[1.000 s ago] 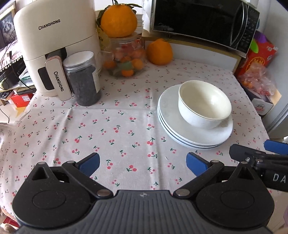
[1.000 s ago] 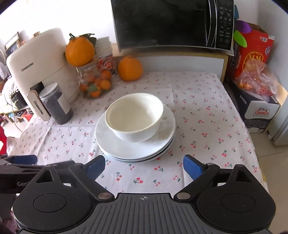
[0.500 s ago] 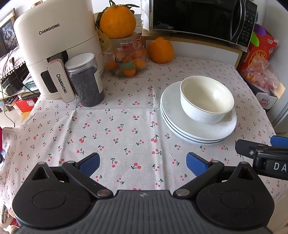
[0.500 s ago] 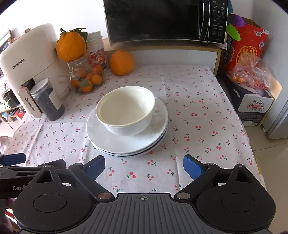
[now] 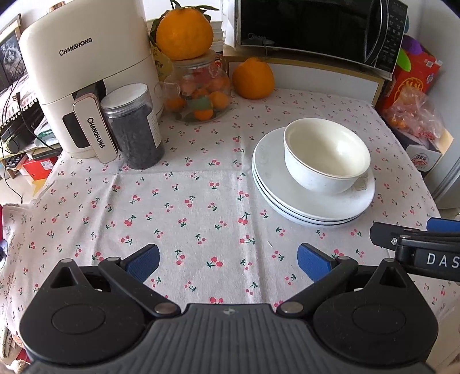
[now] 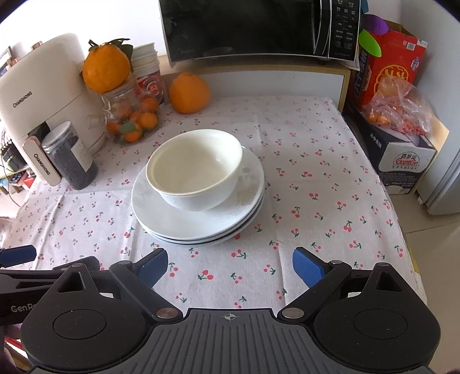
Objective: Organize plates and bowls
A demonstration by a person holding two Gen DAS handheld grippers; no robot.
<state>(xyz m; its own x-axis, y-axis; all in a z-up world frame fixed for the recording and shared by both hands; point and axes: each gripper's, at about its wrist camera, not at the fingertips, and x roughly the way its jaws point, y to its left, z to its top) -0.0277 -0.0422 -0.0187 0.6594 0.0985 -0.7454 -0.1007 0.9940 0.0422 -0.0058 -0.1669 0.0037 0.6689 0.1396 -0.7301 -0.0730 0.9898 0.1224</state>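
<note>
A white bowl (image 6: 195, 172) sits upright on a stack of white plates (image 6: 198, 223). The bowl rests off-centre on the top plate, toward the stack's far side. Dark rim lines show at the stack's edge in the left wrist view; the exact plate count cannot be confirmed. The stack stands on a table (image 6: 316, 187) covered with a cherry-print cloth, roughly mid-table in the right wrist view and right of centre in the left wrist view.

The right gripper (image 6: 230, 266) is positioned over the near edge of the table, directly in front of the stack. Its jaws are spread wide and hold nothing. The blue fingertips (image 6: 306, 269) are clear of the plates.

The left gripper (image 5: 228, 263) is beside it, over bare cloth to the left of the stack. Its jaws are likewise spread wide and empty. Each gripper appears at the edge of the other's view.

Behind the stack, at the far left of the table:
- a glass jar of small oranges (image 5: 201, 95), with a large orange (image 5: 184, 33) resting on top;
- a second large orange (image 5: 253, 77) on the cloth just beside the jar;
- a clear canister with dark contents (image 5: 133, 129), next to a white CHANGHONG air fryer (image 5: 83, 74).

A black microwave (image 6: 258, 27) stands on a raised shelf at the back. A red box (image 6: 391, 66) and a bag of orange items (image 6: 402, 109) lie off the right side of the table.
</note>
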